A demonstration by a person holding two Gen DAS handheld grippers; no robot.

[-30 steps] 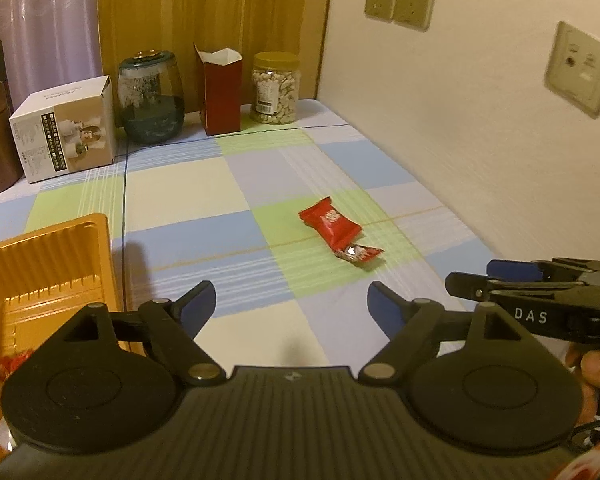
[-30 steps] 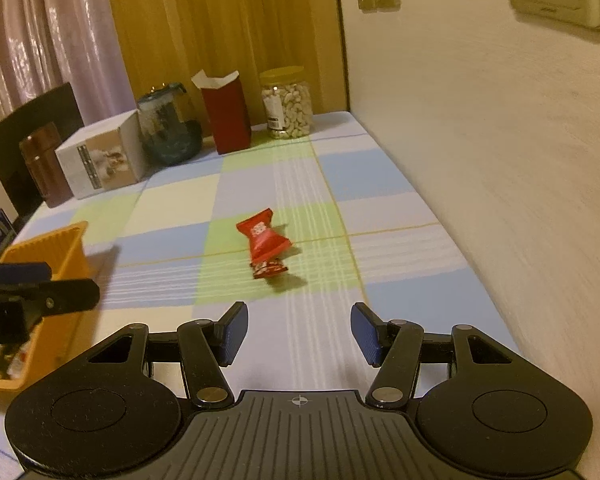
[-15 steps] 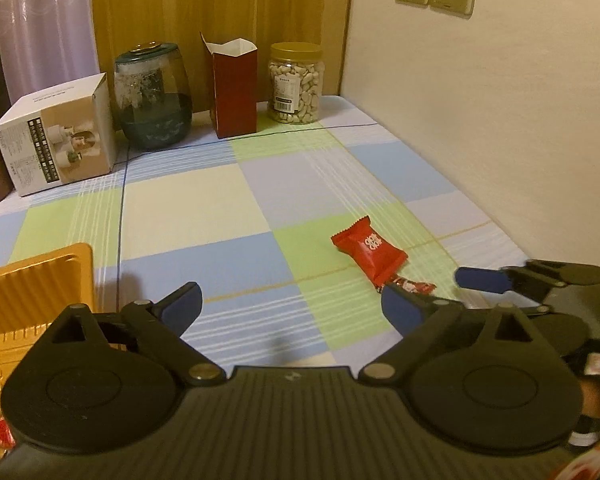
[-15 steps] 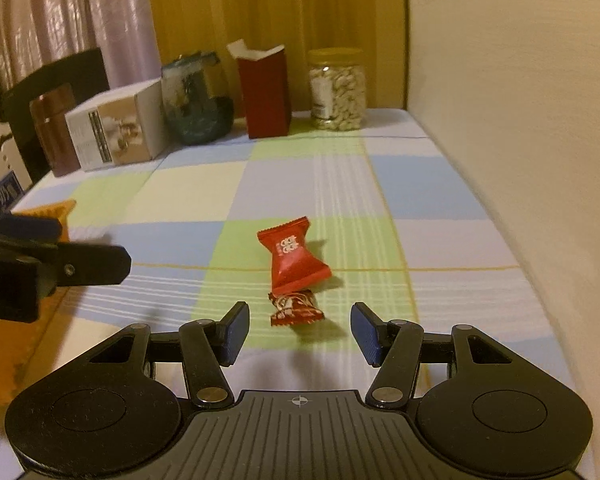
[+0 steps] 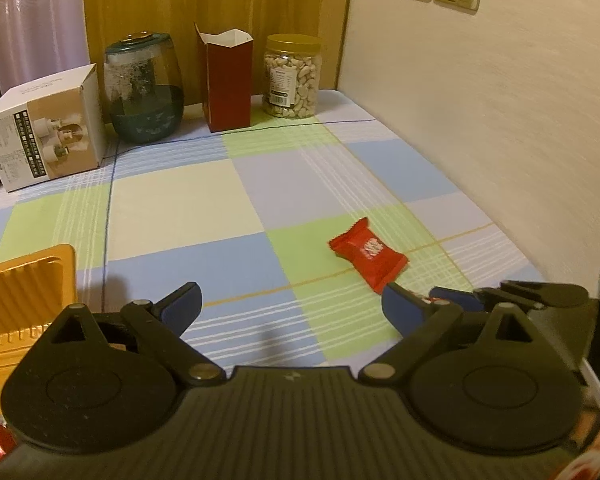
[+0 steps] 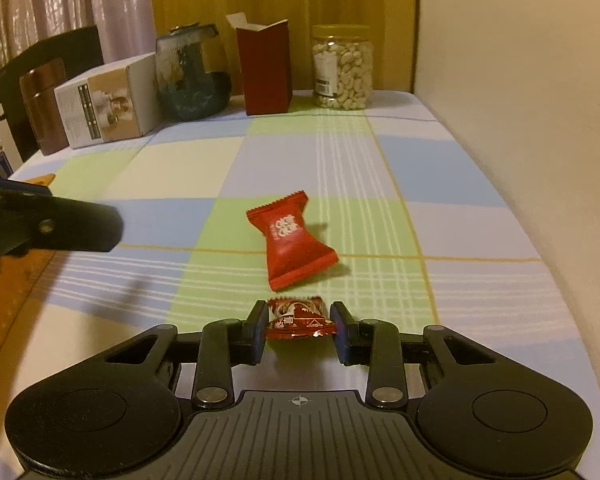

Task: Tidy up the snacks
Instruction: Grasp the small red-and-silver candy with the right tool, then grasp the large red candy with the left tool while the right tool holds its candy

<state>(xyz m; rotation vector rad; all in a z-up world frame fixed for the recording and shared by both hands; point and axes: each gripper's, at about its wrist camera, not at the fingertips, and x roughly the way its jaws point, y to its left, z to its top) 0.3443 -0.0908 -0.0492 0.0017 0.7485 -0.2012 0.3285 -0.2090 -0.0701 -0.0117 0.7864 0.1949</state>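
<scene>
Right claw [image 6: 300, 330] closing around small candy [image 6: 298, 318], low centre of frame, on desk [image 6: 180, 168]; pads not yet pressing. Risk: slick wrapper squirts out, nudging big packet [image 6: 290, 240]. Left claw [image 5: 292, 304] spread, empty, near tray [image 5: 24, 292].

The left hand-held gripper [image 5: 291, 306] hung wide open above the checked table [image 5: 180, 204], nothing between its jaws. A red snack packet [image 5: 367, 254] lay just beyond its right finger, an orange tray [image 5: 24, 284] at left; a nut jar [image 5: 293, 76] stood by the wall.
</scene>
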